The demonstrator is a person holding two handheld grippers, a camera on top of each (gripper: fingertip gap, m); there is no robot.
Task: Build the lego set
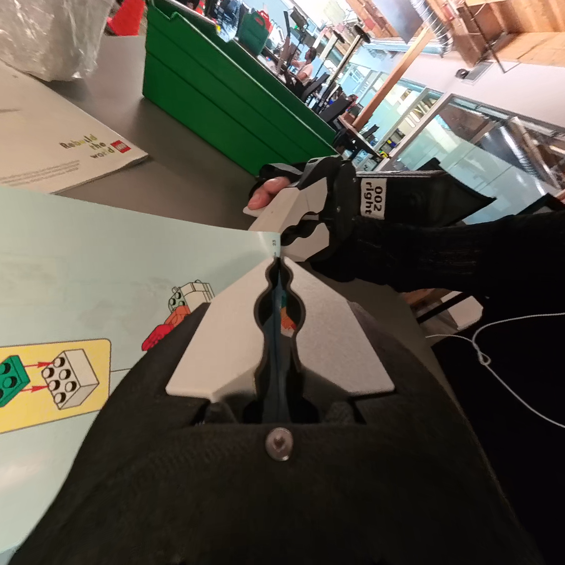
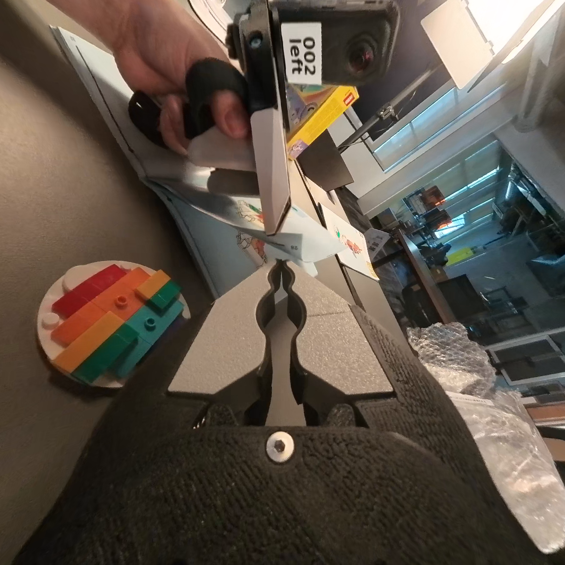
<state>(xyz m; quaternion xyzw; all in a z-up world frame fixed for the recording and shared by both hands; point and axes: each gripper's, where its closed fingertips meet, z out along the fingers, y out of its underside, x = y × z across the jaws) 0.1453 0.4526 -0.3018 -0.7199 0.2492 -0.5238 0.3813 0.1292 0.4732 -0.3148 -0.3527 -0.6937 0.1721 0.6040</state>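
An open instruction booklet (image 1: 91, 275) lies on the grey table, and one page is lifted. My left gripper (image 1: 279, 260) is shut on that page, which runs edge-on between its fingers. From the right wrist view it (image 2: 272, 232) comes down from above onto the page (image 2: 305, 244). My right gripper (image 2: 279, 266) is shut with its tips pinching the page's corner; it also shows in the left wrist view (image 1: 282, 243), just past my left tips. A round white plate with a rainbow brick build (image 2: 113, 324) sits on the table, left of my right gripper.
A green bin (image 1: 229, 101) stands at the back of the table. A second booklet (image 1: 61, 137) and a plastic bag (image 1: 52, 36) lie far left. A yellow Lego box (image 2: 321, 116), bubble wrap (image 2: 449, 351) and clear bags (image 2: 489, 443) lie near the table edge. Left and right tips are no more than a few centimetres apart.
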